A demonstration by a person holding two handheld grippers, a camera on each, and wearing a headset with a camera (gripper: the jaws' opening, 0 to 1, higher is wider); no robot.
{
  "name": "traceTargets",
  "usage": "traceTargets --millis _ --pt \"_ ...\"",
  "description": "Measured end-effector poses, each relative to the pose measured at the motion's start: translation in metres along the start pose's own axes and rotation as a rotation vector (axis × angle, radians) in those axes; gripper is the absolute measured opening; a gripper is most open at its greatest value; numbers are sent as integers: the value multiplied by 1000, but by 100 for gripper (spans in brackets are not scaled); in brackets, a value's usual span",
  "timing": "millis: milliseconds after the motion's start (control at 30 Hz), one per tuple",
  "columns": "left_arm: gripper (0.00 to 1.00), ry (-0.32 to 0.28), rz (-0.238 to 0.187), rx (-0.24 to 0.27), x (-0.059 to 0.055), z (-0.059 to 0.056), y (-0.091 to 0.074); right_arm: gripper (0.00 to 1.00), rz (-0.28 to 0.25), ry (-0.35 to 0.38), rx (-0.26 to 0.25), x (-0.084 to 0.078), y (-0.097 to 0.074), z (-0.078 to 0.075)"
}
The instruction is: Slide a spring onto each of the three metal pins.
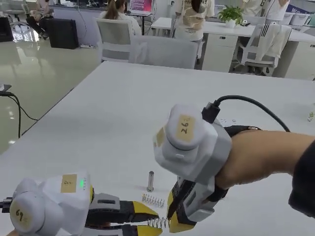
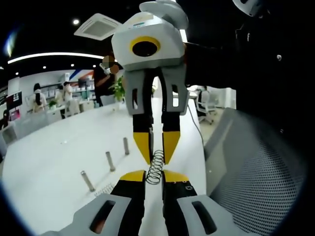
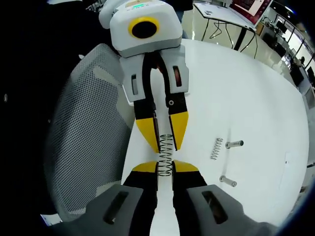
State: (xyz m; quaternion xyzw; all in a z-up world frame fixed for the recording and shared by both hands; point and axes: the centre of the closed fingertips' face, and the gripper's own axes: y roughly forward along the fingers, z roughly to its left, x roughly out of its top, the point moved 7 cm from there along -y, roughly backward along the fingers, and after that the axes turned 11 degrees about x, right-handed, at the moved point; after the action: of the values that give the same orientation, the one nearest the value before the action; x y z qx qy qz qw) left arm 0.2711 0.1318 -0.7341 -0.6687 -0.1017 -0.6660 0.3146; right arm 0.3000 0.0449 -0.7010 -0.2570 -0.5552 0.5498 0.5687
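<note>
Near table (image 1: 123, 113) edge, L fingers (image 2: 132, 176) & R fingers (image 3: 145, 167) both clamped on same spring (image 3: 166, 156); 3 pins (image 2: 110, 161) upright.

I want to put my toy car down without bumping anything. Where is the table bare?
The wide white table beyond the pin, up to its far edge, is bare. It is crowded near you: the left hand-held gripper and right hand-held gripper both pinch one spring, with a loose spring and the pin just beside them.
</note>
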Motion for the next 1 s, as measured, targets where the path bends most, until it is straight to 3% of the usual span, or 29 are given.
traceTargets --millis 533,733,900,1000 --pt "3 3 -11 -7 0 -1 -1 7 -1 -25 2 0 -1 -1" --pt "3 -8 -22 -6 0 1 -1 8 -43 -10 0 0 -3 -3" --pt "3 -19 -31 1 2 2 -3 15 -56 -2 -7 -3 -3 -4" --pt "3 -24 -41 8 4 3 -5 13 -57 2 -22 -8 -1 -7"
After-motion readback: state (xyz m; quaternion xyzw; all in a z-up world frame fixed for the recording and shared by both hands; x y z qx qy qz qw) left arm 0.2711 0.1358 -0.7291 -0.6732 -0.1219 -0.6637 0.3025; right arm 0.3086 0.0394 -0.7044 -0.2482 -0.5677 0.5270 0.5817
